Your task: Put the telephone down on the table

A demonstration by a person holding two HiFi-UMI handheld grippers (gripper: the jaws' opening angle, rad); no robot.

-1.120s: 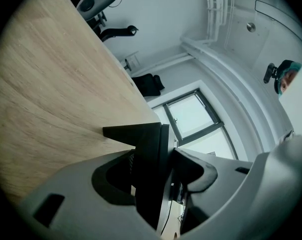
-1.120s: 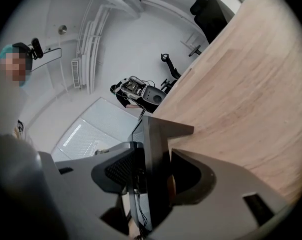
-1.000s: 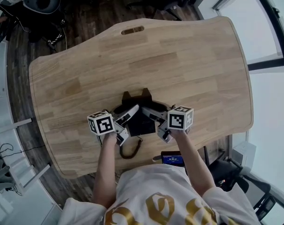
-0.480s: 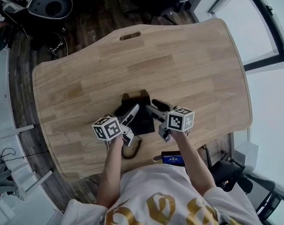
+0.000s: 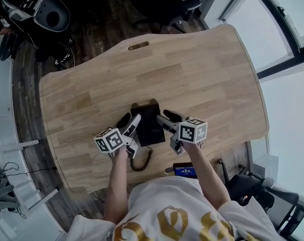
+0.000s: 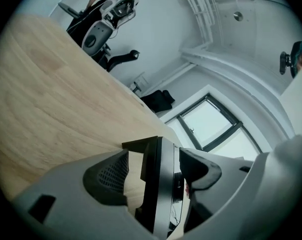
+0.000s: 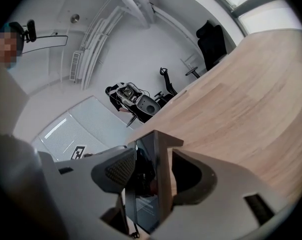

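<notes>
One wooden table (image 5: 202, 74), pale. Black telephone (image 5: 149, 129) rests on it near front edge. Left gripper (image 5: 130, 120): jaws just been opening, now wide, telephone edge between, pads clear. Right gripper (image 5: 163, 117): jaws apart around other edge, no grip. Coiled cord (image 5: 141, 163) behind telephone.

Black telephone (image 7: 145, 194) edge-on between parted jaws of right hand-held gripper (image 7: 153, 171), wooden table (image 7: 240, 94) beyond

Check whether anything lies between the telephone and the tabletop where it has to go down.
Nothing visible does. The telephone already appears to rest on the table, with no other object under or against it in the head view. Only its own cord loops out toward the near edge.
</notes>
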